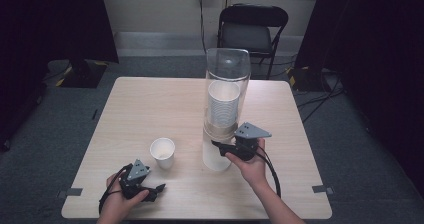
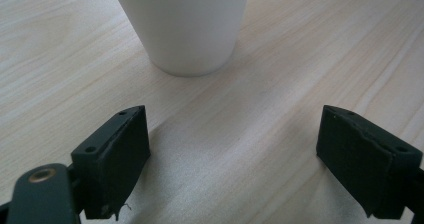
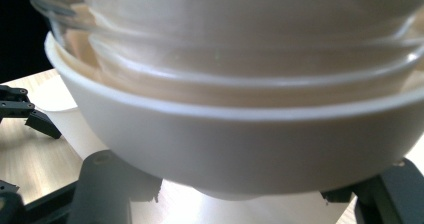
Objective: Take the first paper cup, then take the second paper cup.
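Right tongs [image 1: 218, 145] grip the upright dispenser cup [image 1: 217, 159] (mouth up); left tongs [image 1: 161, 187] open.

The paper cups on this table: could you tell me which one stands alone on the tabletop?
The single cup in front of the left gripper, upright and open. The others sit stacked in the clear tube, the lowest cup at the right gripper.

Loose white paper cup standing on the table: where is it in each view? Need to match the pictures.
High view: loose white paper cup stands left of centre, upright, between the cup dispenser and the left hand-held gripper.
Left gripper view: top centre, beyond the open jaws, apart from them.
Right gripper view: lower left, partly hidden behind the dispenser's bottom cup.
Shared landmark: light wooden table.
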Action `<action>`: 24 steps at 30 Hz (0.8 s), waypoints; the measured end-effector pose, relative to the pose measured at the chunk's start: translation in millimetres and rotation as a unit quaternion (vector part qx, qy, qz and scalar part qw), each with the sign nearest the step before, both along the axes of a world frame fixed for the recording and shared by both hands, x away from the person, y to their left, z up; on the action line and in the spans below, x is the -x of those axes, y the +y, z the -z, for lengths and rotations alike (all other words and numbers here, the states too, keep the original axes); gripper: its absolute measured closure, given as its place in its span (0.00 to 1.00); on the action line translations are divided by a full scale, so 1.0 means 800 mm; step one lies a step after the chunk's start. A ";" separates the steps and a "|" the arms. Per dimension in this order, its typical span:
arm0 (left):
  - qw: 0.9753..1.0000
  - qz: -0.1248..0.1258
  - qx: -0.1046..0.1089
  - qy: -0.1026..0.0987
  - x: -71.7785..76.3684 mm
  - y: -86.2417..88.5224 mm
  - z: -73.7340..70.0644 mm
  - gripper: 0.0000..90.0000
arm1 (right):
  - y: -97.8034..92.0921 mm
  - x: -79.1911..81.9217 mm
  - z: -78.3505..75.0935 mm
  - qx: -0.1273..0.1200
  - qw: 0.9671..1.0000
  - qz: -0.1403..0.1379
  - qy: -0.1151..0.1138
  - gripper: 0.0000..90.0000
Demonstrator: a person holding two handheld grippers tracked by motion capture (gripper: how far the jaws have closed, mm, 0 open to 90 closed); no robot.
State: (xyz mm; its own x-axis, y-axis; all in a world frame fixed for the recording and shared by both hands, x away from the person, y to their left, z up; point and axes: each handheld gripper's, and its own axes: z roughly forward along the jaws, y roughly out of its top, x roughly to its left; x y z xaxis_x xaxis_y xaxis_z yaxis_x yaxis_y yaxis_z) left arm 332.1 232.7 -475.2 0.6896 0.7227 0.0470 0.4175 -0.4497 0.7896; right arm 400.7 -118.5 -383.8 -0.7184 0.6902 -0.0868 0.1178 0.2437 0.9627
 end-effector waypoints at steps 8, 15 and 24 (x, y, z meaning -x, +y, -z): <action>1.000 0.001 -0.001 0.000 0.000 0.000 0.000 0.15 | 0.000 -0.001 0.001 -0.005 1.000 -0.004 -0.002 0.39; 1.000 0.001 -0.001 0.000 0.000 0.000 0.000 0.15 | -0.001 0.001 0.006 -0.005 1.000 -0.004 -0.015 0.39; 1.000 0.001 0.000 0.000 0.000 0.000 0.000 0.15 | -0.003 0.003 0.013 -0.009 1.000 -0.007 -0.012 0.40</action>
